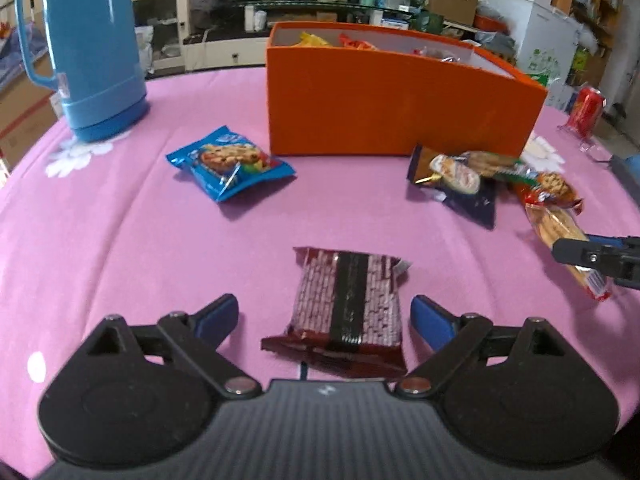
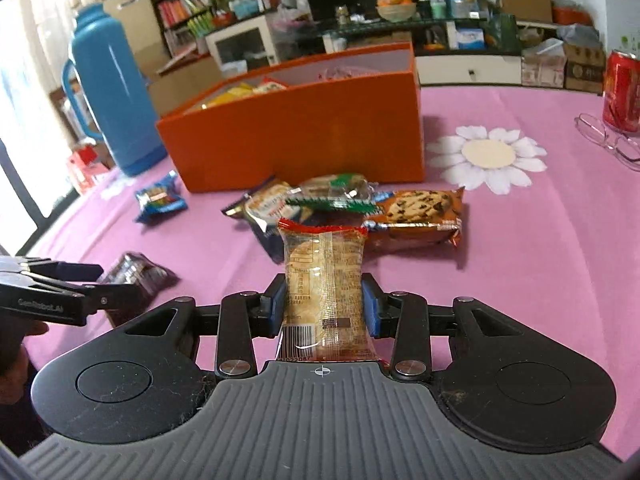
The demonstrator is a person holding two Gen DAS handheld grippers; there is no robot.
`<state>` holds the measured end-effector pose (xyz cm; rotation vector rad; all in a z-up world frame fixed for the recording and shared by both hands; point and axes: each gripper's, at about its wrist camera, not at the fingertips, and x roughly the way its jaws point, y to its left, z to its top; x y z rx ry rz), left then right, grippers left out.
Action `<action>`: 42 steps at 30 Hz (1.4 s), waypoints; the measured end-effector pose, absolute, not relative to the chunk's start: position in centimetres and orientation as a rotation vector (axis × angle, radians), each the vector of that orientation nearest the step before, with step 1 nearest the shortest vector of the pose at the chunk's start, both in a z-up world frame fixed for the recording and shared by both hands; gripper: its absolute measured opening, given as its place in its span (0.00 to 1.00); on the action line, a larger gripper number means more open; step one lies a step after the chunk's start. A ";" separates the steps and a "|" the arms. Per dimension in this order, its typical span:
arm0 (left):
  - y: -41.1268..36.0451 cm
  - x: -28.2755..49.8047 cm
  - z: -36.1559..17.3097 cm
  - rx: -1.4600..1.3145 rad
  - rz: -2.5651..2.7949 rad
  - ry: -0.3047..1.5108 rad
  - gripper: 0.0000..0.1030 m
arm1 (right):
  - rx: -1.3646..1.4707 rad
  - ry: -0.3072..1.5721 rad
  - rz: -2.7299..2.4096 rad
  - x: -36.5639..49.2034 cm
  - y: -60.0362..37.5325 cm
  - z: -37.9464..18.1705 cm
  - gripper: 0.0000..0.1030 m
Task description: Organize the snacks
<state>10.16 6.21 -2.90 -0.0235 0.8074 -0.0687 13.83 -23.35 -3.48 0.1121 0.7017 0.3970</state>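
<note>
My left gripper (image 1: 325, 314) is open, its blue pads on either side of a dark red wafer packet (image 1: 349, 308) lying on the pink tablecloth; the packet also shows in the right wrist view (image 2: 136, 274). My right gripper (image 2: 324, 300) is shut on a clear cracker packet (image 2: 325, 280) with a red top edge, held just above the cloth; that packet also shows in the left wrist view (image 1: 568, 240). The orange box (image 1: 400, 104), also in the right wrist view (image 2: 296, 132), stands behind and holds several snacks.
A blue cookie packet (image 1: 230, 162) lies left of the box. A pile of snack packets (image 2: 360, 208) lies in front of it. A blue thermos (image 1: 88, 48) stands at the far left. A red can (image 2: 624, 88) and glasses (image 2: 608, 136) sit at the right.
</note>
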 end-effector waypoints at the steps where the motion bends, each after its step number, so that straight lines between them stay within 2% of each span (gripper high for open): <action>1: 6.0 9.9 -2.7 -0.015 -0.064 0.798 0.89 | 0.118 0.711 0.399 13.9 -23.4 -3.8 0.23; 6: 6.3 8.7 -1.8 -0.023 -0.045 0.841 0.91 | 0.186 0.731 0.410 14.8 -24.2 -4.7 0.25; 11: 7.2 7.7 -2.3 -0.315 -0.166 0.892 0.91 | 0.175 0.714 0.414 14.8 -23.9 -4.7 0.29; 17: 6.5 10.9 -2.2 -0.285 -0.125 0.865 0.91 | 0.221 0.714 0.430 15.0 -24.6 -4.8 0.30; 23: 5.2 16.1 -1.2 -0.214 -0.148 0.864 0.91 | 0.303 0.721 0.454 15.2 -25.4 -5.0 0.40; 30: 3.4 13.8 -2.0 -0.038 -0.071 0.838 0.92 | 0.184 0.716 0.459 14.8 -23.8 -4.7 0.58; 32: 3.1 14.0 -2.7 -0.026 -0.060 0.847 0.89 | 0.105 0.707 0.450 14.5 -22.7 -4.6 0.59; 33: 3.0 14.2 -3.0 -0.027 -0.061 0.852 0.79 | 0.070 0.701 0.446 14.4 -22.3 -4.7 0.59; 34: 2.8 14.1 -3.1 -0.004 -0.051 0.833 0.72 | 0.038 0.695 0.440 14.2 -22.0 -4.7 0.53; 35: 2.8 14.0 -3.0 0.008 -0.058 0.815 0.56 | -0.008 0.689 0.425 14.1 -21.6 -4.7 0.47; 36: 3.0 13.9 -2.7 -0.008 -0.067 0.825 0.54 | -0.052 0.684 0.405 14.0 -21.5 -4.7 0.25; 37: 3.4 13.7 -2.4 -0.042 -0.080 0.831 0.53 | -0.093 0.678 0.388 13.9 -21.4 -4.6 0.20; 42: 5.7 11.8 1.0 -0.114 -0.116 0.775 0.53 | 0.049 0.657 0.415 13.0 -23.3 -2.6 0.20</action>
